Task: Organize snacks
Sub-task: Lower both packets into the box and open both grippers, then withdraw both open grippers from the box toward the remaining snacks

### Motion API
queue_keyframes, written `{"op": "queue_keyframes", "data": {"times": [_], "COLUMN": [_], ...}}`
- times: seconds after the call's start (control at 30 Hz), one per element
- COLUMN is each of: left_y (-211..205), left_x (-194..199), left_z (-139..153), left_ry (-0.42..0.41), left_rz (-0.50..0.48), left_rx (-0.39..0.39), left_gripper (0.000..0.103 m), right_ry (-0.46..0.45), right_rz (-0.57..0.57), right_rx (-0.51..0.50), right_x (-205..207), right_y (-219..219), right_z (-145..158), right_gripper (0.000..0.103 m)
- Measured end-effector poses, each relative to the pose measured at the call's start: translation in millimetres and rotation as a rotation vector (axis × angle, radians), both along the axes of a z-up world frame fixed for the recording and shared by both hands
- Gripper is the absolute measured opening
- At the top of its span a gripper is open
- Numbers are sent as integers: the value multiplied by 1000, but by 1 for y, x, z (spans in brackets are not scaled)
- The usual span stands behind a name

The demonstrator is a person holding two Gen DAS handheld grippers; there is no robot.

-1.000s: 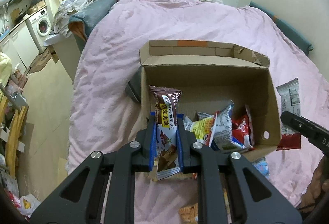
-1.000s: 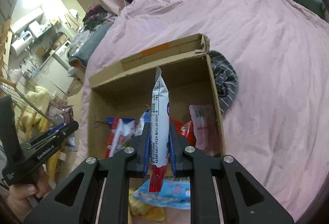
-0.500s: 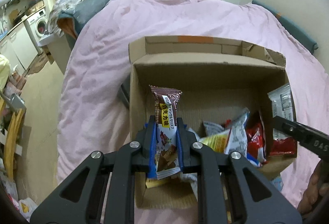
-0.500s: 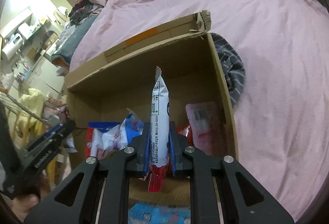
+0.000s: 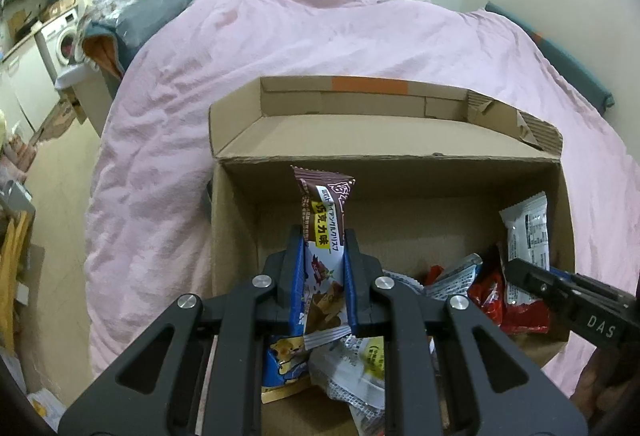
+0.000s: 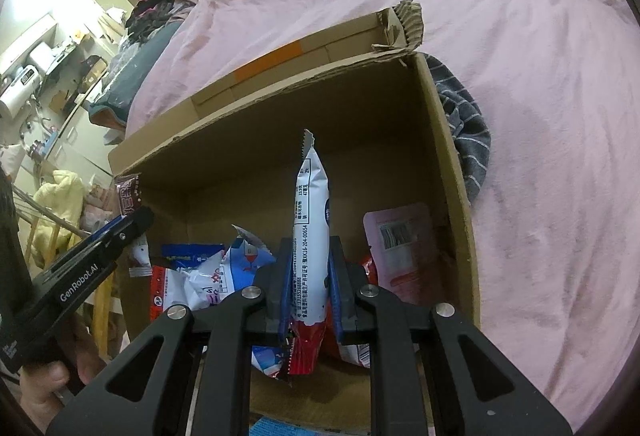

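I've got both tongs clamped, left (image 5: 323, 252) on choc bar (image 5: 325, 214), right (image 6: 310, 268) on white pack (image 6: 312, 220), over half-filled box (image 5: 400, 156); leftovers outside probably.

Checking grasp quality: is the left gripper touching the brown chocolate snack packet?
Touching. In the left wrist view the left gripper has its jaws closed on both sides of the brown chocolate snack packet, holding it upright over the cardboard box.
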State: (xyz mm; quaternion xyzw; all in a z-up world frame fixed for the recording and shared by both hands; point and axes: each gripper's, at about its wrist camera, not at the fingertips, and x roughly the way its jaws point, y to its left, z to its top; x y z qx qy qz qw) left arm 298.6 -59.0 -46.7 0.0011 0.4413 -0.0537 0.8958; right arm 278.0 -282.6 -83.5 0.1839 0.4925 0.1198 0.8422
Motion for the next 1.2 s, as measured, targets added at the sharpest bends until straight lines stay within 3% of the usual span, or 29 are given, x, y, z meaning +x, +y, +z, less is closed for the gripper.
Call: {"op": "queue_keyframes", "data": {"times": [0.13,0.33,0.43,0.53,0.6,0.67,0.73,1.1,1.2], "left_y": [-5,2,5,5,8,12,13,13,14], "left_x": [-2,-2,-3,-6,-8,-11,-12,-14,-16], "left_z": [1,3,4,9,14,18,21,20,20], "left_ry": [-12,-22,-10,-37,-54,-78,-93,-80,-82], "left_rz": [-13,14,25,22,26,49,63,62,64], "left_rx": [24,-19,-36,-24,-46,-73,-75,-65,-67], "left_gripper": [14,15,31,37,58,81,85,85,85], "right_ry": [2,-19,-28,-40,-47,-62,-71,-83,-93], "right_rz": [-4,-6,-16,-37,-51,-53,-54,-50,-52], "right_rx": [8,38,49,74,77,72,76,80,58], "right_x": [2,0,-1,-1,-1,-3,-3,-5,-5], "right_y": [-1,-2,-5,-9,-11,-11,-11,-8,-5], "right_z": [1,5,7,9,11,14,15,19,23], "right_gripper": [17,18,21,21,22,31,71,76,90]}}
